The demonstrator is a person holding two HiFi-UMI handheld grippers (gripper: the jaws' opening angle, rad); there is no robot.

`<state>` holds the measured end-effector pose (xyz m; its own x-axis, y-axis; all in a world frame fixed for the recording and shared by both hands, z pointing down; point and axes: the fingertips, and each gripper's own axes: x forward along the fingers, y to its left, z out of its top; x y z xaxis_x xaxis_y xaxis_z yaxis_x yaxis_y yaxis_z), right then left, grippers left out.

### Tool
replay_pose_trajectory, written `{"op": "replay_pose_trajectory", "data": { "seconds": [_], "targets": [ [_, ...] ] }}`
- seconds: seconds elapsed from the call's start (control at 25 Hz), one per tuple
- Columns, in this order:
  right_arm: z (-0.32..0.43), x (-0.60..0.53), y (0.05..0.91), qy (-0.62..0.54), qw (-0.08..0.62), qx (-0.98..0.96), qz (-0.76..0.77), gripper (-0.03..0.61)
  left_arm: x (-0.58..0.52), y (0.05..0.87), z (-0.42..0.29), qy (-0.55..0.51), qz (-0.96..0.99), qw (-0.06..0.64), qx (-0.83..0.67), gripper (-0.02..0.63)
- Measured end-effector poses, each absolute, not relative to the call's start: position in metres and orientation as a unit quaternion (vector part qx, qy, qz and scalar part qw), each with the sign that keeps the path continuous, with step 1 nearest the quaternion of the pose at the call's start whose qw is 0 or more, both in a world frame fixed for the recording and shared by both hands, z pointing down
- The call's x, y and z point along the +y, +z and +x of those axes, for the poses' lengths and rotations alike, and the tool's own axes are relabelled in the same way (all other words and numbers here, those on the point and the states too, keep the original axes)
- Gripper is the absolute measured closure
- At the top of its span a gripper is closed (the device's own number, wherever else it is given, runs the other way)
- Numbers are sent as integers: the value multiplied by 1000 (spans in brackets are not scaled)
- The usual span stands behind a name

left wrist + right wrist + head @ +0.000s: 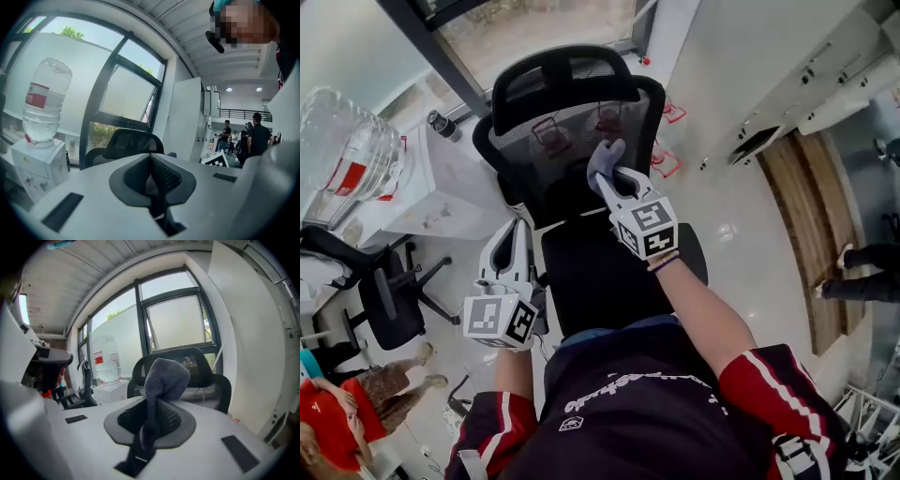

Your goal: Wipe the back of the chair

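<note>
The right gripper (607,178) pinches a grey cloth (606,156), its bunched end sticking out past the closed jaws in front of the chair's mesh back (546,141), right of the middle; whether they touch cannot be told. The left gripper (517,232), jaws together on nothing, hangs low beside the seat's (591,272) left edge.

Right gripper (608,180) extended, clamping cloth (605,153); left gripper (515,232) lower, jaws together
</note>
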<state>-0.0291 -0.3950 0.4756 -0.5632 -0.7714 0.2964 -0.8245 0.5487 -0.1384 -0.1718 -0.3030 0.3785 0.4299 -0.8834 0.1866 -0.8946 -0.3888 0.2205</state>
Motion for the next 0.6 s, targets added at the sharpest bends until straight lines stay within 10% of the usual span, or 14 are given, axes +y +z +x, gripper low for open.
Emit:
{"op": "replay_pose_trajectory", "data": {
  "seconds": [0.6],
  "targets": [
    [131, -464, 635, 200, 189, -786, 553, 517, -304, 420, -144, 51, 828, 160, -535, 589]
  ]
}}
